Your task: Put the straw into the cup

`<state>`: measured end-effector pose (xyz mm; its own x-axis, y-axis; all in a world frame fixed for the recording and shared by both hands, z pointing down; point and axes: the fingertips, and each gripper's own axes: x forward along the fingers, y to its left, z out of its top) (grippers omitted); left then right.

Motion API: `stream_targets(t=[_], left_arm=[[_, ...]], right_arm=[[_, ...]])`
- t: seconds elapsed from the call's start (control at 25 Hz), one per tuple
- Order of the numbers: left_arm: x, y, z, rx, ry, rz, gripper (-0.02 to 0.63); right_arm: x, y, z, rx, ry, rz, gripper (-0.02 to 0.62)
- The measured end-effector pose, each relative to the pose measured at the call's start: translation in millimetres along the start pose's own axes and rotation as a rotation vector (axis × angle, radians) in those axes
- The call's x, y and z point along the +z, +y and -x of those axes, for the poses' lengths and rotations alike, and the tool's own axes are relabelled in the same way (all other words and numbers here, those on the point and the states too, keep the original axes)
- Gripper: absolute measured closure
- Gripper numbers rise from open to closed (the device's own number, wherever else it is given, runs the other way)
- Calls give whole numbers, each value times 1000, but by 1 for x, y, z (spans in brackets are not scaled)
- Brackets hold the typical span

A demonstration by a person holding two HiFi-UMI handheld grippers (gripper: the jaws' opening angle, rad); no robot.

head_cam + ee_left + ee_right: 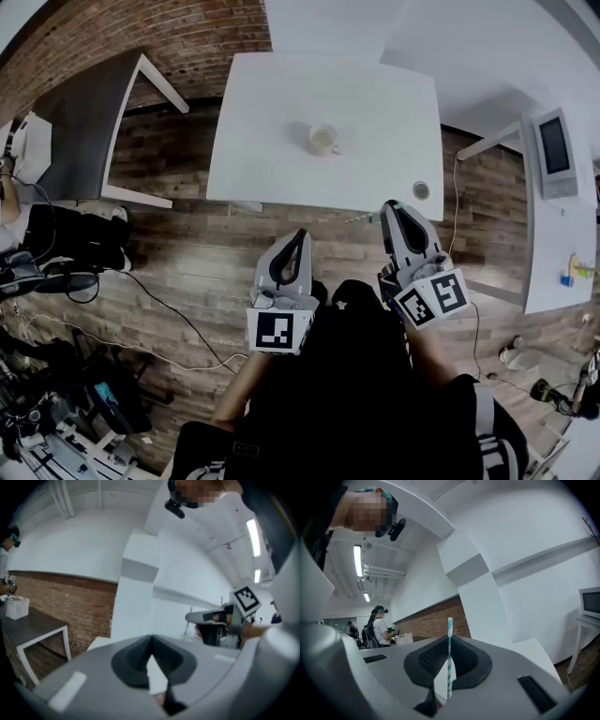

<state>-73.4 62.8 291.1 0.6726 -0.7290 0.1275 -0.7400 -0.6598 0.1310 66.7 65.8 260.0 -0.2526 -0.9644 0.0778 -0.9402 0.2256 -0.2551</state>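
Observation:
A pale cup (pixel 322 139) stands upright near the middle of the white table (pixel 272 169). Both grippers are held over the wooden floor, short of the table's near edge. My right gripper (pixel 391 205) is shut on a teal-and-white striped straw (pixel 449 660), which stands up between its jaws and pokes out past the tips. In the head view the straw (pixel 362 218) shows as a thin line beside the gripper's tip. My left gripper (pixel 300 232) is shut with nothing in it. In the left gripper view my right gripper (pixel 213 619) appears at the right.
A small round object (pixel 421 190) lies near the table's right front corner. A grey table (pixel 75 122) stands at the left, and a white desk with a screen (pixel 555 155) at the right. Cables and gear (pixel 66 272) lie on the floor. A person (pixel 380 631) stands far off.

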Motion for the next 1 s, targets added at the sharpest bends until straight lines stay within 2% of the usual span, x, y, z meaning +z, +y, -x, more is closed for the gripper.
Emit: stream_targets(t=[0.32, 0.56, 1.0], left_arm=[[-11, 16, -13, 36, 43, 2, 601], [-10, 30, -39, 102, 54, 10, 601], [-7, 47, -120, 215, 72, 16, 601]], right_arm=[[6, -7, -31, 50, 17, -6, 578], [15, -23, -63, 116, 31, -10, 578], [11, -75, -128, 228, 109, -49, 578]])
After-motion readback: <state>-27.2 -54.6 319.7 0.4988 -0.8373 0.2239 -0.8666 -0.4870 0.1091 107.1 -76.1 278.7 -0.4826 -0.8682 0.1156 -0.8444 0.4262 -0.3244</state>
